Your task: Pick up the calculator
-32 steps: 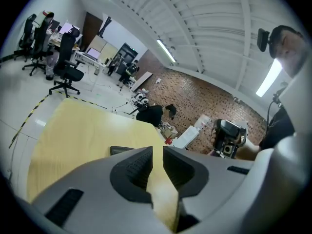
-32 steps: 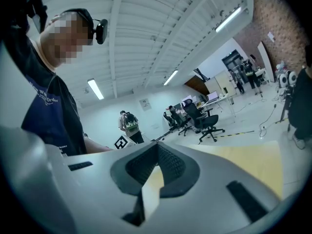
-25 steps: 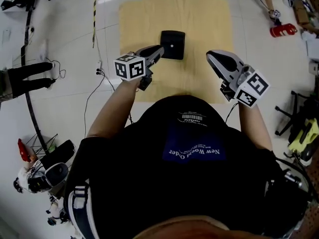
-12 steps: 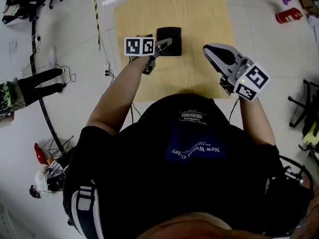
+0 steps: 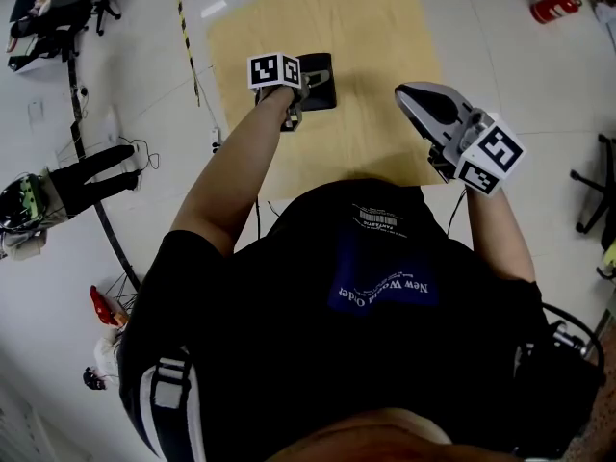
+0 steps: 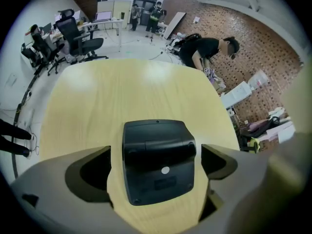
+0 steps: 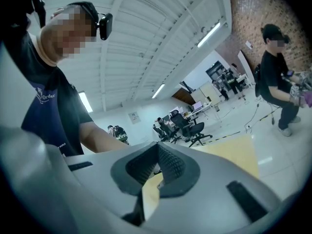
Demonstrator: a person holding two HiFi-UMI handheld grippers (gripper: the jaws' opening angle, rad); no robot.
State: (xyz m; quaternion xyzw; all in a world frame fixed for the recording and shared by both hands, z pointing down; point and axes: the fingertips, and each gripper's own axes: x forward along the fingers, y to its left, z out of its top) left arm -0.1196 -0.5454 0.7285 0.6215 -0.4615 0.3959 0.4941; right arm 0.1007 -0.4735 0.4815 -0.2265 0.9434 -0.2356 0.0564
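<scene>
The black plastic calculator (image 6: 156, 160) is lying face down on the pale, wood-grained counter (image 6: 122, 91), showing its smooth moulded back: a rounded rectangle with a raised step across the far end, a small white dot at the middle and round feet at the corners.

The left gripper (image 5: 303, 85) is pointing steeply down over it. Its broad grey fingers (image 6: 90, 174), each with a dark scooped hollow, are spreading wide, one on either side of the calculator's near half. The calculator is sitting between them with bare counter showing at each flank, so nothing is gripping it.

The right gripper (image 5: 404, 92) is hovering level over the counter's right edge, well apart from the calculator. Its fingers (image 7: 173, 167) are meeting at their ribbed dark tips and are holding nothing.
</scene>
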